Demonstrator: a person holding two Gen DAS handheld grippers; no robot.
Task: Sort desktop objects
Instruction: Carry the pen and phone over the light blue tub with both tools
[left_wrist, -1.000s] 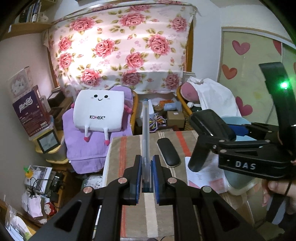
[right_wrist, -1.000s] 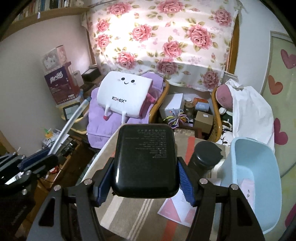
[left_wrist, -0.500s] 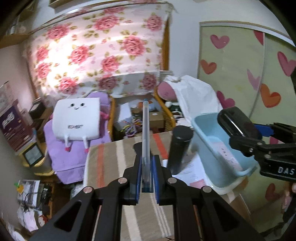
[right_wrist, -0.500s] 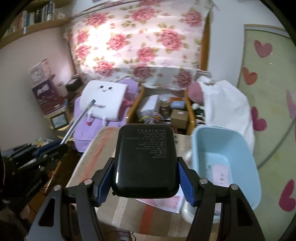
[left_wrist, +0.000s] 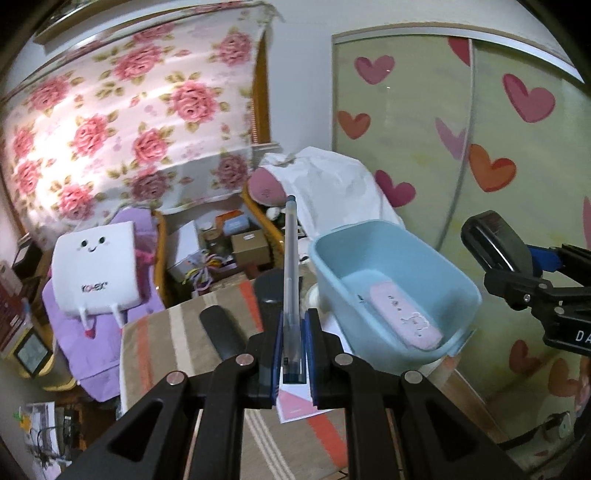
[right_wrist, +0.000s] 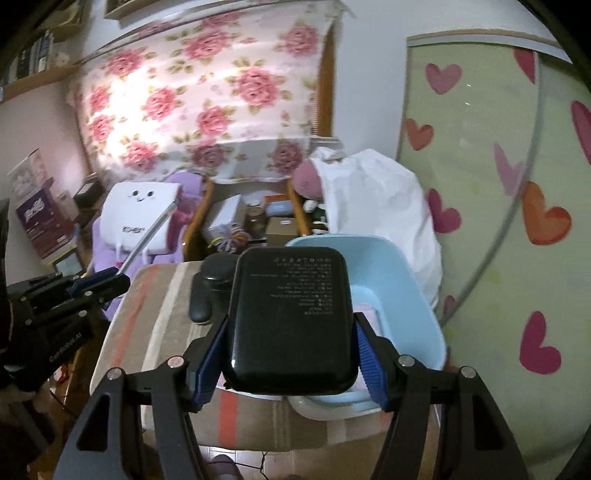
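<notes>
Pen (left_wrist: 289, 280) pinched upright in left gripper (left_wrist: 293, 350); right gripper (right_wrist: 291, 354) clamps power bank (right_wrist: 291, 317) directly above bin (left_wrist: 391, 291), nearer it; pen lies left of bin.

"Kotex" on white pillow (left_wrist: 92, 273); "GenRobot.AI" on left gripper (right_wrist: 99, 282)

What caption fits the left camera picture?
Left gripper holds a pen beside the blue tub.

Power bank (right_wrist: 291, 317) hides blue tub (right_wrist: 402, 295) interior; label unreadable.
</notes>
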